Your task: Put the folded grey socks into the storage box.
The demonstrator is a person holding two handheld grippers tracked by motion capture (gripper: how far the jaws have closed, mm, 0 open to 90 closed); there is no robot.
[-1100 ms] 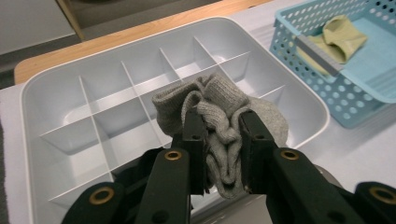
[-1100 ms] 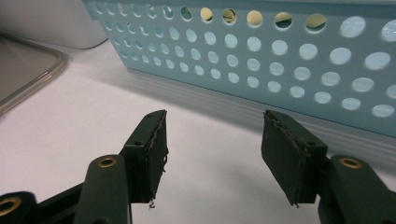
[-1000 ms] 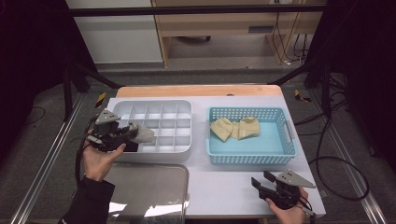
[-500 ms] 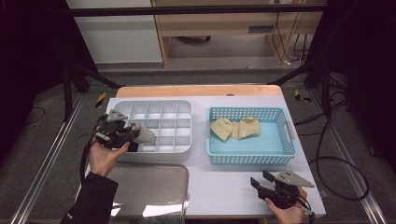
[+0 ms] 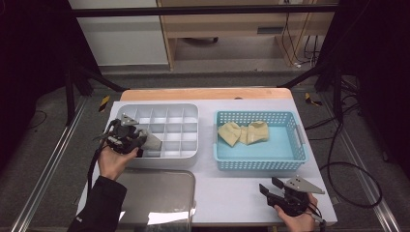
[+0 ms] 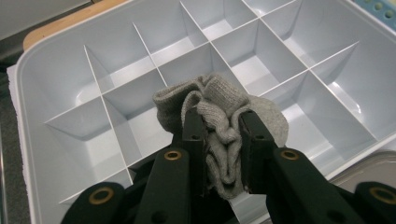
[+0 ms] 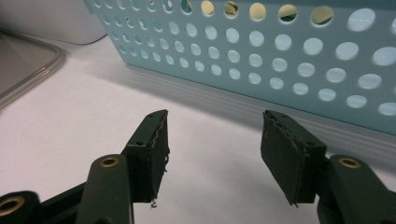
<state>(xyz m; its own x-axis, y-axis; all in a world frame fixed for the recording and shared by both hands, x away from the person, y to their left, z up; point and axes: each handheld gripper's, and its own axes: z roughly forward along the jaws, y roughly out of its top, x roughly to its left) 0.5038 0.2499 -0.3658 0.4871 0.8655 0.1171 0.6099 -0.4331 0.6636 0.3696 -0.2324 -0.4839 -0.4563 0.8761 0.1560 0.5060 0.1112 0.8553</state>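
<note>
My left jaws [image 6: 217,140] pinch a grey sock [image 6: 219,116] over the divided tray [image 5: 191,157], still empty; two socks [image 5: 243,132] wait in the blue basket [image 5: 261,164]; right jaws [image 7: 212,154] spread, idle.

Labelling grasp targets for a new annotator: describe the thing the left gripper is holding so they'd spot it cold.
Start at the white divided organiser tray on the left of the table, beside the blue perforated basket. Over its near-left compartments the left gripper pinches a bunched grey knitted sock between its black fingers. It is the one grey sock; those in the basket are pale yellow.
</note>
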